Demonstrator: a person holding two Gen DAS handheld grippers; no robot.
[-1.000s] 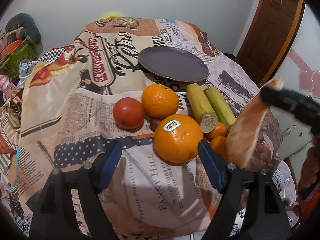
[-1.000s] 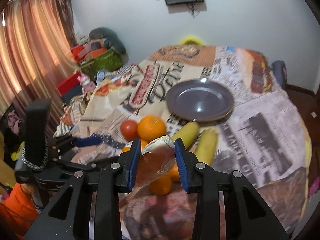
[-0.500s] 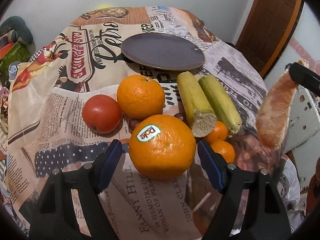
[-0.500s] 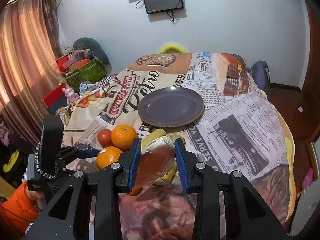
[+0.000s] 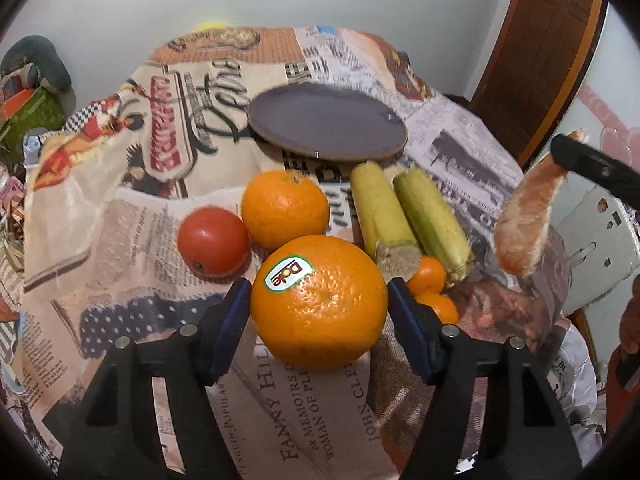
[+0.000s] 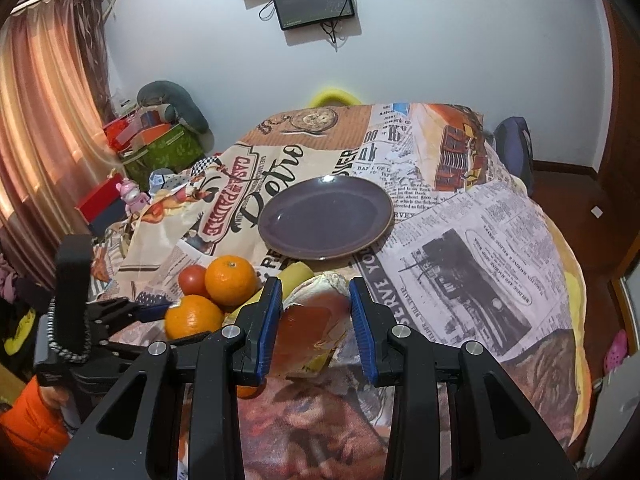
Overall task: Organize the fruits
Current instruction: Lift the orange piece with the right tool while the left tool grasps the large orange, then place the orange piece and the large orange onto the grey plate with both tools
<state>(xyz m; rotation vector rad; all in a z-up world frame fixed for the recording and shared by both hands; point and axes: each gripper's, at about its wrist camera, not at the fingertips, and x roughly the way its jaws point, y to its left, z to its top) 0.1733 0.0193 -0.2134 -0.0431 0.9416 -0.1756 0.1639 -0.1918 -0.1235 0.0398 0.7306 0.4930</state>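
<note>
Closing my left gripper [image 5: 319, 304] jaws around the big orange [image 5: 319, 302]; my right gripper [image 6: 316, 312] grasps a grapefruit wedge [image 6: 316, 316]. Next, I judge, both go to the plate [image 6: 325, 220].

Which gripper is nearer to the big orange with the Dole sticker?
Left. The left gripper has its fingers on both sides of the stickered orange; the right gripper holds a grapefruit wedge off to its right.

Left claw [image 5: 319, 308] has closed in around the stickered orange [image 5: 319, 300].
</note>
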